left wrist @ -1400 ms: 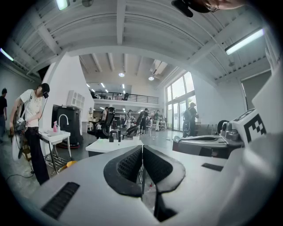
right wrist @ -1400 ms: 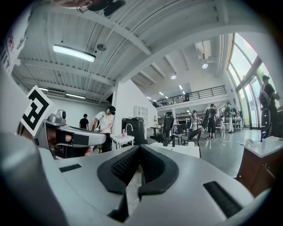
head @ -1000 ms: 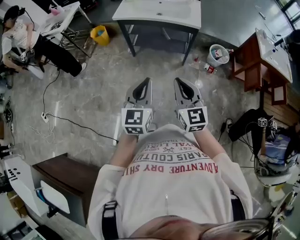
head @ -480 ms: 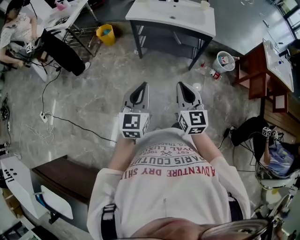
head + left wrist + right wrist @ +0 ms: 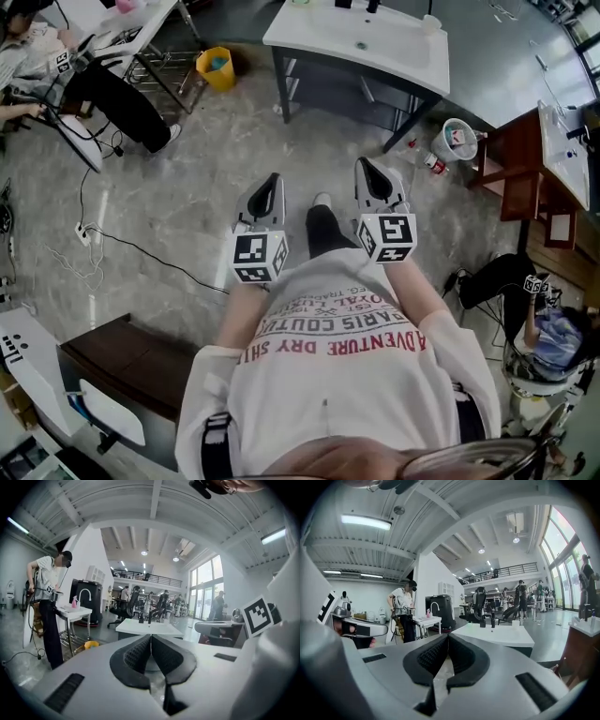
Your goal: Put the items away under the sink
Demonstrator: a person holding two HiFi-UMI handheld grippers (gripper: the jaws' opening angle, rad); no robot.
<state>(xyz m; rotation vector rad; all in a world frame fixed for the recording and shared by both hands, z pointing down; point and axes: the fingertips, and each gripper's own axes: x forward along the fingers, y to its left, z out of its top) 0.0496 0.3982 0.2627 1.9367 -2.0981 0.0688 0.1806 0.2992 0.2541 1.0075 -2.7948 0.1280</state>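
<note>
The white-topped sink table [image 5: 366, 42] stands ahead of me on the marble floor, on dark legs with an open space under it. Dark bottles [image 5: 486, 620] and a small white cup [image 5: 431, 23] stand on its top; the left gripper view shows the table [image 5: 147, 627] too. My left gripper [image 5: 267, 183] and right gripper [image 5: 367, 169] are held side by side at waist height, pointing at the table and still well short of it. Both are shut with nothing in them; the left gripper's tip [image 5: 151, 637] and the right gripper's tip [image 5: 447, 637] show the pads pressed together.
A yellow bucket [image 5: 214, 67] sits left of the table, and a white bucket [image 5: 457, 139] with small bottles sits by its right legs. A wooden stand [image 5: 525, 141] is at the right. A person [image 5: 103, 89] sits at the far left. A cable [image 5: 141, 248] crosses the floor.
I have stepped forward: the sink table has come nearer and moved right and down in the head view. A leg now shows between the grippers. Both grippers stay shut.
</note>
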